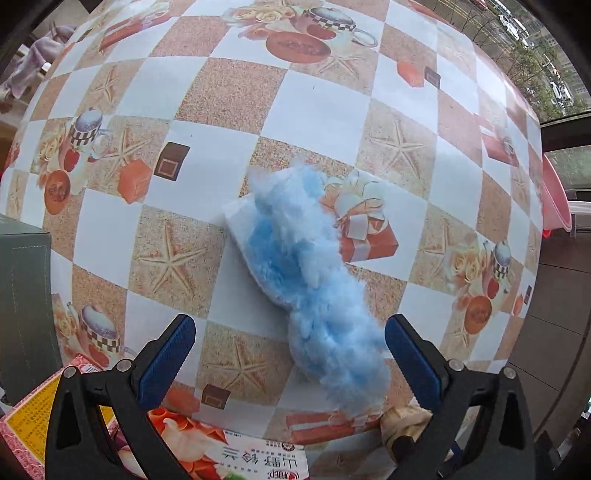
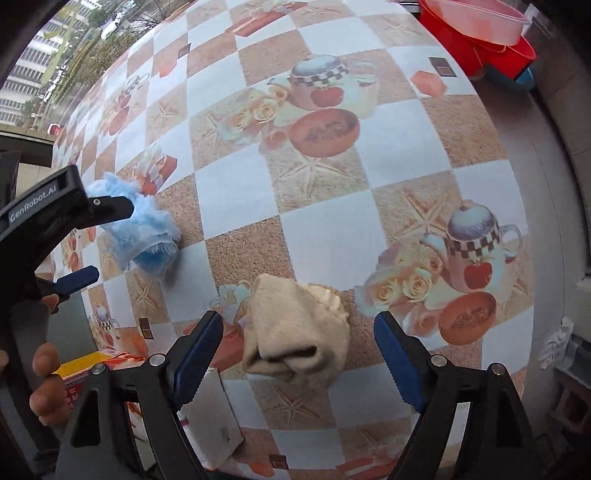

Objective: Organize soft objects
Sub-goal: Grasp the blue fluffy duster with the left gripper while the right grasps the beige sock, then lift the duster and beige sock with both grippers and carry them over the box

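Your left gripper [image 1: 290,356] points down at the table; its blue-padded jaws stand apart and clamp nothing. The fluffy light-blue fabric piece [image 1: 306,266] lies on the checked, printed tablecloth [image 1: 177,81] and runs down between the jaws, its lower end just beside the right-hand pad; whether fibres brush that pad you cannot tell. Its fuzzy edge hides part of a white flat patch under it, so what that patch is stays unclear.

Your right gripper [image 2: 299,356] also has its jaws spread, with nothing pressed. The beige, crumpled knit cloth [image 2: 295,332] lies on the tablecloth between them, clear of both pads. Its folds hide its true shape; sock or rag, not decidable.

In the right wrist view your left gripper enters from the left edge above the blue piece, one black finger covering the top of it. Your hand [image 2: 44,384] on the handle is cut off by the frame.

At the near table edge, printed cartons [image 1: 229,454] are only partly visible behind the gripper frames. A grey flat box [image 1: 26,295] is cropped at the left. Stacked red and pink plastic basins [image 2: 480,33] sit beyond the far table edge, partly out of frame.
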`<state>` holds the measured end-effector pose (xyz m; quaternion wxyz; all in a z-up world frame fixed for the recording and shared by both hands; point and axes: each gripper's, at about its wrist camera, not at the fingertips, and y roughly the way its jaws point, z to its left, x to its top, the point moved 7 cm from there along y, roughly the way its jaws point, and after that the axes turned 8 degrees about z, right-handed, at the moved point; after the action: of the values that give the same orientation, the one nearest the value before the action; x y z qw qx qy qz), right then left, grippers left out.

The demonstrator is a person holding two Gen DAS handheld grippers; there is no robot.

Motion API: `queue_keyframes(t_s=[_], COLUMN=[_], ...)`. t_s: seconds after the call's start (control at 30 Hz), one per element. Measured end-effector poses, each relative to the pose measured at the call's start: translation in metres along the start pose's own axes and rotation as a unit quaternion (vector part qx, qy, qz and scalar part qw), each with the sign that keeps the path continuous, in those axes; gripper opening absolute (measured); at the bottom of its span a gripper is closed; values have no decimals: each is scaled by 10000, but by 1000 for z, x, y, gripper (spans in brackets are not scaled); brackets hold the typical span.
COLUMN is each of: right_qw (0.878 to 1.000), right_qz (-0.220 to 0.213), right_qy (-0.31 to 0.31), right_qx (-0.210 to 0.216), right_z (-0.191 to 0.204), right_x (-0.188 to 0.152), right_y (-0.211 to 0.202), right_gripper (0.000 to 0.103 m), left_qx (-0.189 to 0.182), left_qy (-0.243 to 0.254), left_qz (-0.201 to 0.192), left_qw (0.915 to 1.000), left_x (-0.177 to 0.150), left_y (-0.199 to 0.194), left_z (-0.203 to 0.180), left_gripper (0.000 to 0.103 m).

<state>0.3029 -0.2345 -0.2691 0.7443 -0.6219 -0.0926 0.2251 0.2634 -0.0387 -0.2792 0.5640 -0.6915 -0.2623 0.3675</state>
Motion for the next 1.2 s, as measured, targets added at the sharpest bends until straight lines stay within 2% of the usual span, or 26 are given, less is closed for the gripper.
queue_keyframes(t_s=[0.2, 0.47, 0.6, 0.63, 0.7, 0.73, 0.77, 0.8, 0.83, 0.9, 1.0, 1.2], right_qw=[9989, 9975, 9974, 9977, 9982, 9985, 9987, 9988, 9990, 9992, 9996, 9991], right_qz=[294, 281, 268, 270, 297, 308, 309, 309, 304, 285, 237, 124], right_qy=[-29, -229, -178, -169, -153, -134, -118, -105, -91, -54, 60, 376], right_qx=[-358, -599, -638, -594, -491, -443, -400, -365, -326, -262, -148, 154], right_z=[-2, 2, -2, -3, -3, -4, -4, -5, -8, -10, -16, -20], right_x=[6, 5, 3, 1, 2, 3, 2, 3, 2, 1, -5, -20], right_y=[33, 39, 37, 36, 34, 33, 32, 30, 28, 24, 15, -7], right_gripper=[85, 84, 62, 53, 47, 44, 42, 41, 41, 41, 41, 41], left_qx=[256, 436, 457, 466, 495, 518, 541, 559, 498, 352, 458, 287], left_qy=[-148, -193, -74, -35, 81, 195, 363, 568, 793, 1073, 1532, 2323], left_qz=[170, 267, 469, 445, 344, 284, 221, 191, 238, 298, 86, -144], left_qw=[9994, 9985, 9978, 9979, 9982, 9981, 9976, 9966, 9953, 9932, 9871, 9721], left_x=[7, 9, 11, 11, 10, 9, 7, 6, 4, -2, -14, -53], left_y=[25, 37, 43, 43, 38, 35, 32, 29, 28, 24, 8, -22], left_z=[4, 7, -1, -2, -6, -10, -14, -19, -25, -32, -38, -46], left_gripper=[103, 103, 102, 99, 89, 78, 60, 47, 30, 25, 24, 24])
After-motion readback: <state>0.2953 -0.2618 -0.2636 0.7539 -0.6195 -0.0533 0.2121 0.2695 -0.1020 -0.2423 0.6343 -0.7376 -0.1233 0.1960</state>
